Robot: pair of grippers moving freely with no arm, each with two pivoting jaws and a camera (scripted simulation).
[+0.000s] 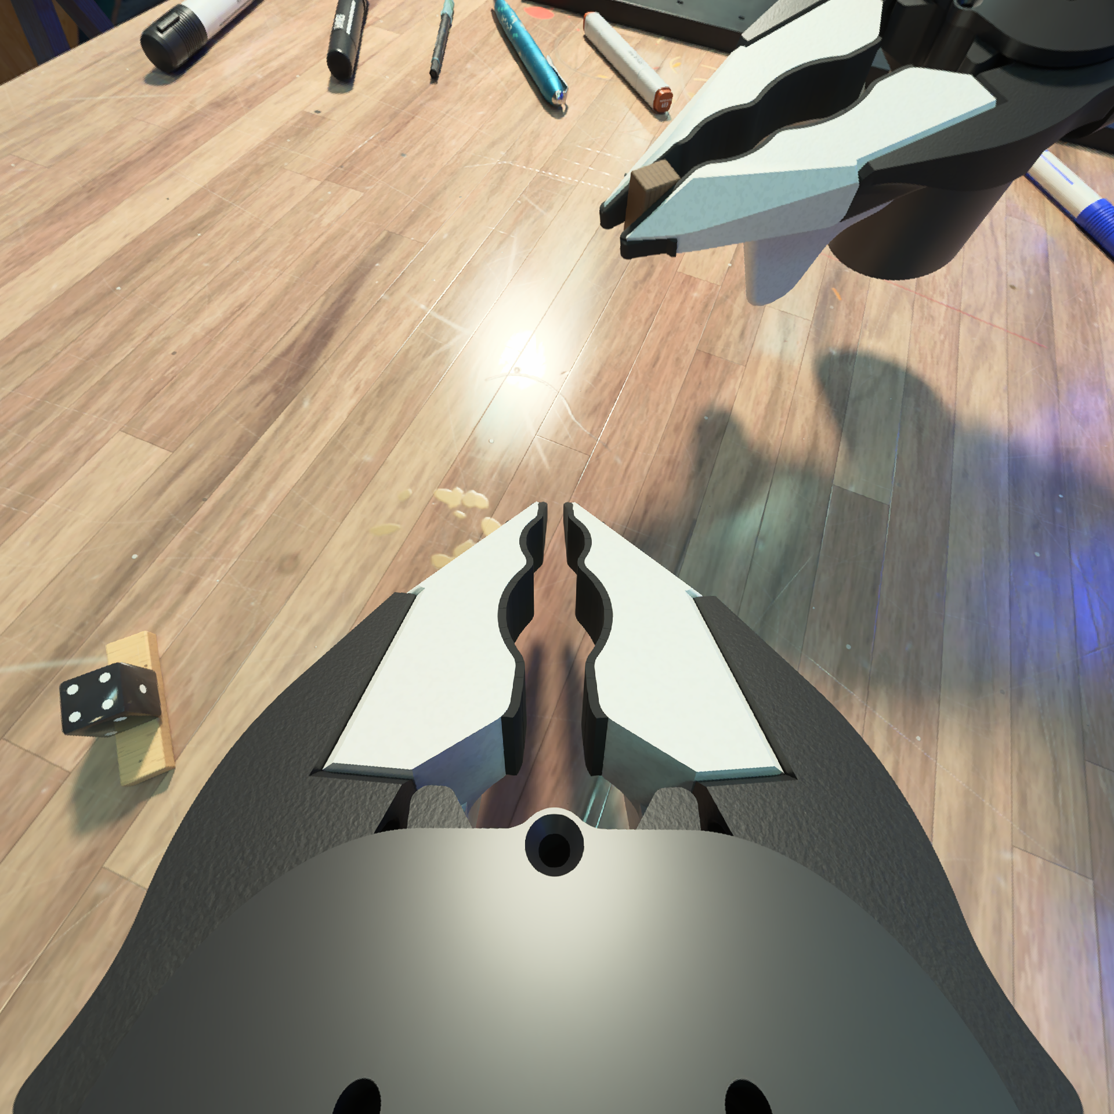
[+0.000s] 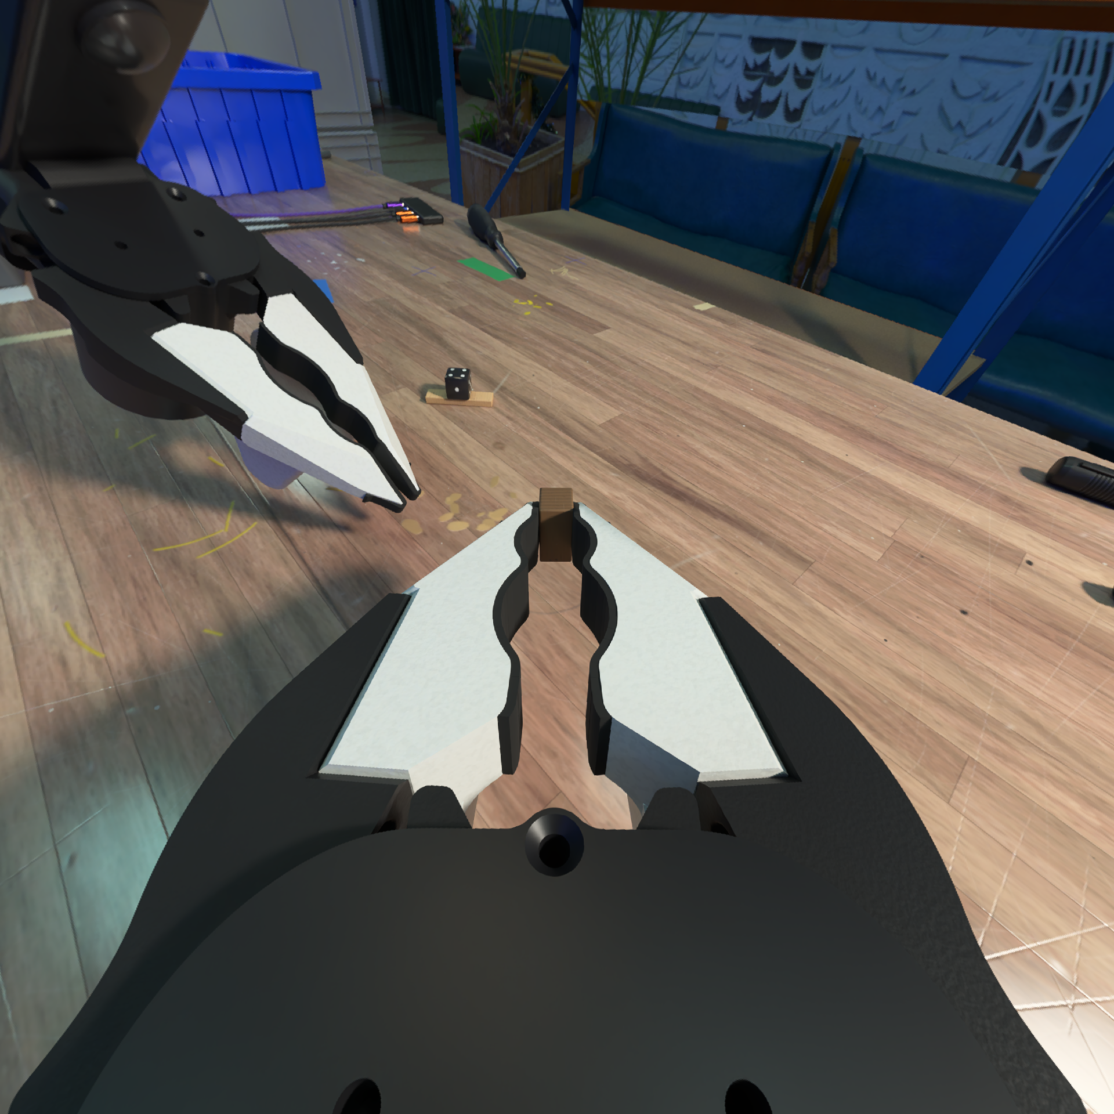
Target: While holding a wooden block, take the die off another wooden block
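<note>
I see the wooden tabletop (image 2: 753, 542) stretching wide under both tools, with a blue bin (image 2: 241, 132) at its far end. My right tongs (image 2: 554, 512) hover above the boards, pinching a small dark wooden block (image 2: 555, 524) upright between their tips. My left tongs (image 1: 554, 512) hang empty, fingers pressed nearly together with only a thin slit between them. A row of markers and pens (image 1: 530, 54) lies at the far edge in the left view. The pale wooden block (image 2: 461, 397) lies flat, well apart from both tongs, and the black die (image 2: 457, 382) sits on top of it
</note>
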